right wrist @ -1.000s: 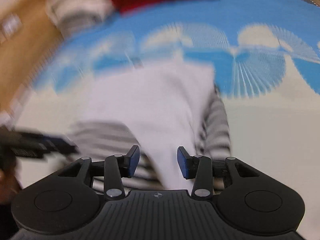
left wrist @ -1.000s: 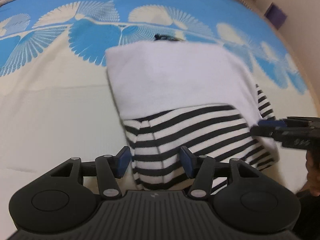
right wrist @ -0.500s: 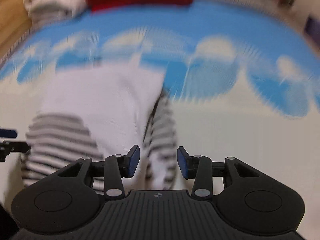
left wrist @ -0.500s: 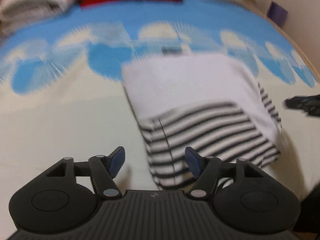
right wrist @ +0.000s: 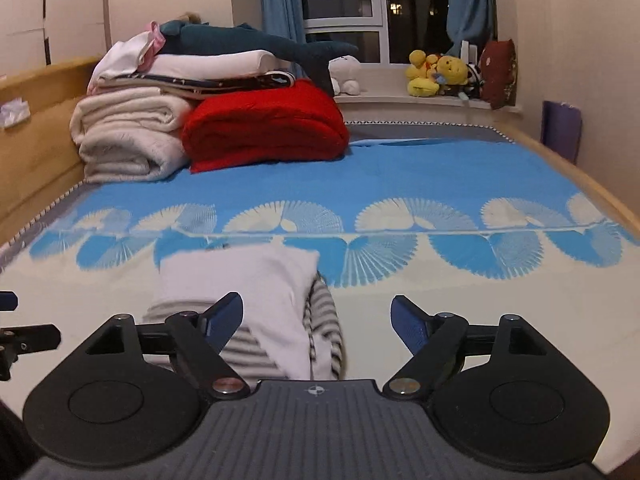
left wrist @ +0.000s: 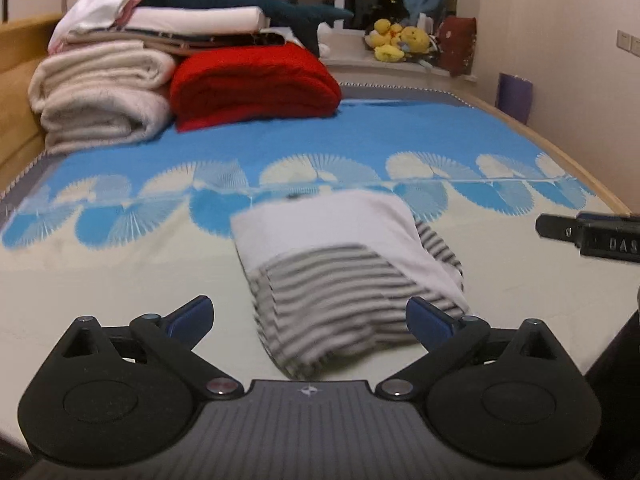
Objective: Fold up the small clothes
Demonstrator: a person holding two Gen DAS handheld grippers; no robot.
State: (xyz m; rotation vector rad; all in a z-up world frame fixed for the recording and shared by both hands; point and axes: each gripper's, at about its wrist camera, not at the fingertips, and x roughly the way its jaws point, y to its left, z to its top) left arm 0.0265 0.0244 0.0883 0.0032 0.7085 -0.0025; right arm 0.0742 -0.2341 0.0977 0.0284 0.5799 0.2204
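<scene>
Nearest in the left wrist view, the left gripper (left wrist: 308, 316) stands with its jaws spread wide, having just been opening, and nothing is gripped; the folded garment (left wrist: 344, 276) shows in the gap but lies on the bed beyond the blue fingertips (left wrist: 192, 312), untouched. The right gripper (right wrist: 316, 320) has also just been opening and is wide apart and empty, with the same garment (right wrist: 256, 288) showing behind its left finger and off to that side rather than centred.

The garment is a small folded bundle, white on top with black-and-white stripes along its near and right edges, resting on the cream part of the bedspread (left wrist: 120, 272). The left view shows its striped front fully; the right view hides much of that behind the finger. The left view also catches the other tool's black tip at its right edge, and the right view shows a dark tip at its left edge.

Beyond lie the blue fan-patterned band, then a red blanket (right wrist: 268, 128) beside stacked cream blankets (right wrist: 128, 140) with a dark plush shark on top. Farthest, yellow soft toys (right wrist: 436, 74) sit on the window sill; only the right view shows the wooden headboard with something white on it
</scene>
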